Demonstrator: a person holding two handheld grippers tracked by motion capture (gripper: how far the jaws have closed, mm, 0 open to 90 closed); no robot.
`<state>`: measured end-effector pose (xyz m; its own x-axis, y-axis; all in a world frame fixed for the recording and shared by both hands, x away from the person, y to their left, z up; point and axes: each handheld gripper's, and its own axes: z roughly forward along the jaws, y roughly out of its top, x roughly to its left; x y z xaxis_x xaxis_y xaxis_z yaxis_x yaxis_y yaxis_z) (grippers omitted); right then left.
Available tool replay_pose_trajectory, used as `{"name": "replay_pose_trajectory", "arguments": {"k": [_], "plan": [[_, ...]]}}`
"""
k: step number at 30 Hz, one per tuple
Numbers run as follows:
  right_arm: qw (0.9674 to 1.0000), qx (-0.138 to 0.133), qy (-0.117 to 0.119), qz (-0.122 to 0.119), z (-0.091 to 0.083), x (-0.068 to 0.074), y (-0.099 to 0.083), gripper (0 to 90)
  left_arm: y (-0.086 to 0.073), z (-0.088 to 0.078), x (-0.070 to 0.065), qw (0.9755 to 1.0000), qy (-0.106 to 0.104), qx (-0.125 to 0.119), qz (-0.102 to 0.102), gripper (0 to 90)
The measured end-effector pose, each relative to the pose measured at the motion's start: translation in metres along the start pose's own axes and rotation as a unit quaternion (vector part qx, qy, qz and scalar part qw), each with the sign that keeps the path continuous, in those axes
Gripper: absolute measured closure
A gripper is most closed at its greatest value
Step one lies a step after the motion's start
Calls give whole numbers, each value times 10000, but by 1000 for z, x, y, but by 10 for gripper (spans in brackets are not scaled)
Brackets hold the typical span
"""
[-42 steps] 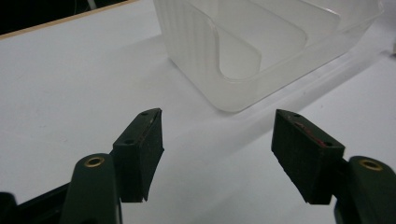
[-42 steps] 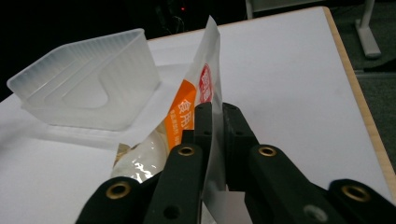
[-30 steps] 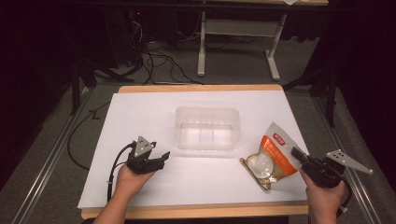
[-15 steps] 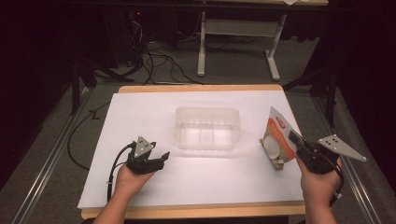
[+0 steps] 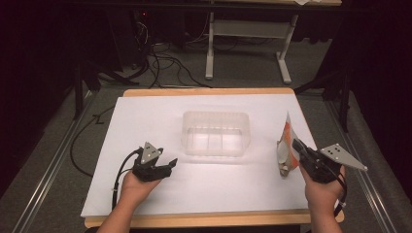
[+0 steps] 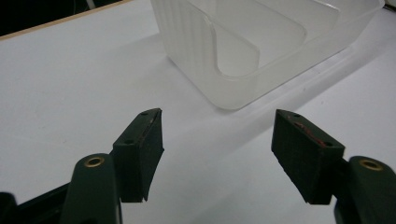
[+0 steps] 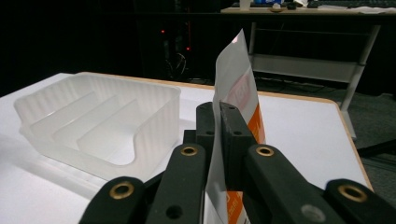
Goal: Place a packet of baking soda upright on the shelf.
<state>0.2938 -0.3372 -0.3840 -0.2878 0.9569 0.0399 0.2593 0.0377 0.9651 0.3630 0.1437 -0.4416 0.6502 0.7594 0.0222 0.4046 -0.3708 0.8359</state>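
Note:
An orange and white packet (image 5: 285,148) stands on edge above the right side of the table, pinched by my right gripper (image 5: 297,145). In the right gripper view the packet (image 7: 236,88) rises upright between the shut jaws of that gripper (image 7: 218,114). A clear plastic bin (image 5: 215,133) with inner dividers sits at the table's middle, left of the packet. My left gripper (image 5: 170,163) rests low near the front left, open and holding nothing. In the left gripper view its jaws stand wide apart around bare table, left gripper (image 6: 217,135), with the bin's corner (image 6: 243,46) just beyond.
A white sheet covers the wooden table (image 5: 204,91). Beyond the far edge lie cables (image 5: 160,63) on the floor and a white desk frame (image 5: 248,36). Metal rails (image 5: 46,170) run along both sides of the table.
My right gripper has lifted the packet off the table and turned it from lying flat to standing on edge, moving slightly left. The left gripper has stayed put.

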Motion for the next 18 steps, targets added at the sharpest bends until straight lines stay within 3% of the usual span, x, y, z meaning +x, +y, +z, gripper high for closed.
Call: {"name": "replay_pose_trajectory", "arguments": {"k": [4,10,18], "plan": [[10000,-35,-63,32,0,0,-4,845,0,0,0,10000,-5,-7,-2,343],[9997,143,-205,-86,3,5,-16,816,0,-1,0,10000,-37,-29,-4,342],[9991,266,-314,-43,6,5,-25,796,0,-1,0,10000,-71,-18,28,342]]}}
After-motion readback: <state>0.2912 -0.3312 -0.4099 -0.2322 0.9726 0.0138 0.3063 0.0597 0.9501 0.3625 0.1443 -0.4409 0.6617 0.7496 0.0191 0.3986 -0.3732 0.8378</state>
